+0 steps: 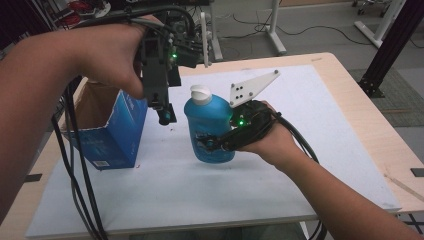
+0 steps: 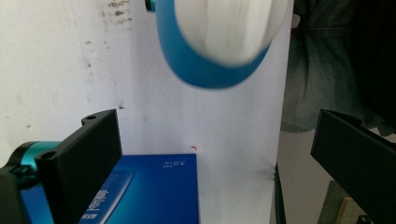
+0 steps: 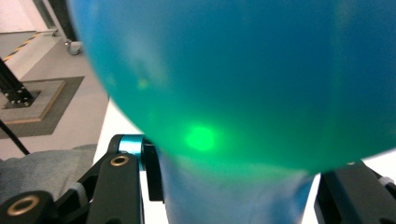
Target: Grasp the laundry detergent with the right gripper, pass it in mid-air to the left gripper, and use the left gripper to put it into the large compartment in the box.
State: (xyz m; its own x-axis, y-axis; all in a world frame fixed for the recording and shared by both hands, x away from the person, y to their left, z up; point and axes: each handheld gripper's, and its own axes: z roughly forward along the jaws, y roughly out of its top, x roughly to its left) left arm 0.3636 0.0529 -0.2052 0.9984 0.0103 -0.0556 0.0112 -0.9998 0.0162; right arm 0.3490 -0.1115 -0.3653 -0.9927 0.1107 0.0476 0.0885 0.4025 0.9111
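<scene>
Upright, the blue white-capped bottle (image 1: 209,127) sits clamped in the right tongs (image 1: 212,142); left tongs (image 1: 166,116) gape wide.

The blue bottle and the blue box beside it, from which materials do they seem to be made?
The blue bottle looks like smooth, translucent plastic: a green light glows through its wall in the right gripper view. Its white cap seems opaque plastic. The blue box appears to be printed cardboard with a slightly glossy outside; its open top shows a dull brown inside.
</scene>
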